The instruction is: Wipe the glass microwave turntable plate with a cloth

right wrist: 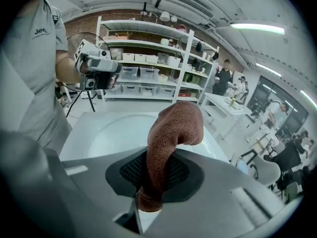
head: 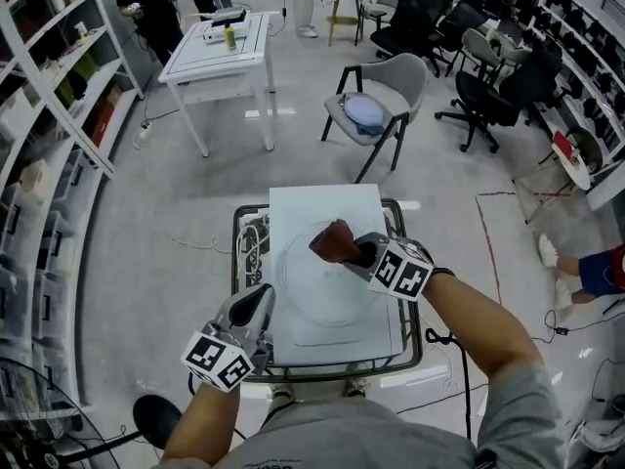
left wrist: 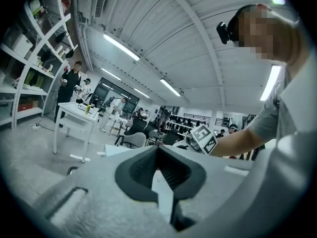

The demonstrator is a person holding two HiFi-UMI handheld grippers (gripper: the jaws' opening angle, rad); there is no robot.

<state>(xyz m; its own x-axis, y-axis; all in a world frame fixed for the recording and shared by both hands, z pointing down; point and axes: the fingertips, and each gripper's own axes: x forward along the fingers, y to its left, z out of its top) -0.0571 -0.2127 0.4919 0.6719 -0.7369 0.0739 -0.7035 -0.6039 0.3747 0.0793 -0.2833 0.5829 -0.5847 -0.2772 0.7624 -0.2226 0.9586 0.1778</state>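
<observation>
Head view, from the left: the left hand-held gripper [head: 262, 296] sits at the near left edge of the white surface [head: 293, 208], its jaws together with nothing between them. The glass turntable plate [head: 311, 306] lies flat in the middle of that surface. Further right, the right hand-held gripper [head: 363, 252] pinches a reddish-brown cloth [head: 332, 242], which is bunched over the plate's far right part.

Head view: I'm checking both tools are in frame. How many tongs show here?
2. The left tongs sit shut and empty at the near left edge of the white tabletop; the right tongs are over the glass plate, clamping a brown cloth. None seems hidden.
</observation>
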